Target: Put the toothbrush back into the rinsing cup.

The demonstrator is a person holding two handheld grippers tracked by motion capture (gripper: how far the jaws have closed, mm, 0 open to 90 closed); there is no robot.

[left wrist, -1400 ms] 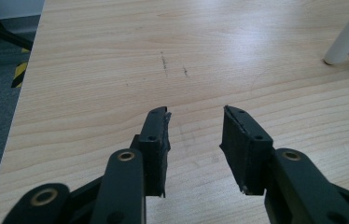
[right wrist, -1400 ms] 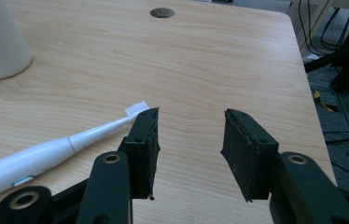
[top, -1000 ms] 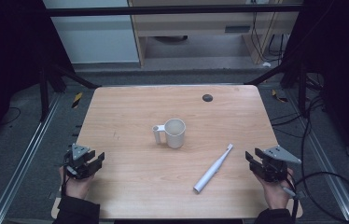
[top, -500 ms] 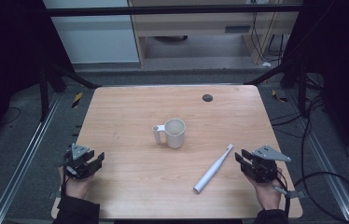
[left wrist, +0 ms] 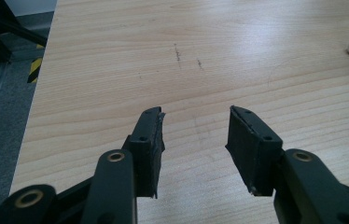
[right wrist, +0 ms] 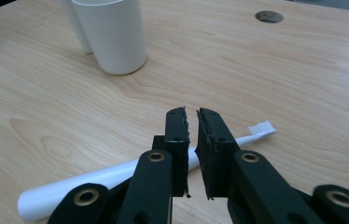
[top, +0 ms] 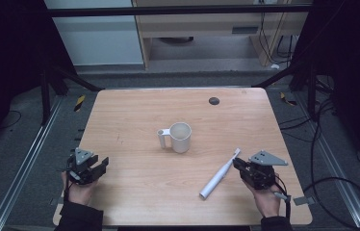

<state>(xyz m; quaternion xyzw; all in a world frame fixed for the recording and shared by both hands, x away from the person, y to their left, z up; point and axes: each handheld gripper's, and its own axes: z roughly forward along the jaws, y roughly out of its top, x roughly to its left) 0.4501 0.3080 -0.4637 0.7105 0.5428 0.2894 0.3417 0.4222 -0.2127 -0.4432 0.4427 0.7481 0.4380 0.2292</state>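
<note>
— What is the biggest thing we have before us?

— The wooden table [top: 135,120], with a small dark round hole [top: 213,100] near its far edge. Near the middle stands a white mug [top: 180,136], upright, handle toward our left. From above we look into it and see only pale inside; we cannot tell whether it holds anything.

— And the toothbrush?

— The white toothbrush [top: 219,173] lies flat, on a slant, to the near right of the mug and apart from it, bristle end pointing away from us.

— How does it sit against the right gripper [top: 241,166]?

— Just beside it. In the right gripper view the jaws are nearly together, a thin gap between them, and the brush runs behind them, its middle hidden; we cannot tell whether they touch it.

— The left gripper [left wrist: 195,135]?

— Its jaws stand apart over bare wood near the table's left edge, well away from the mug, whose base is cut off at that view's corner.
</note>
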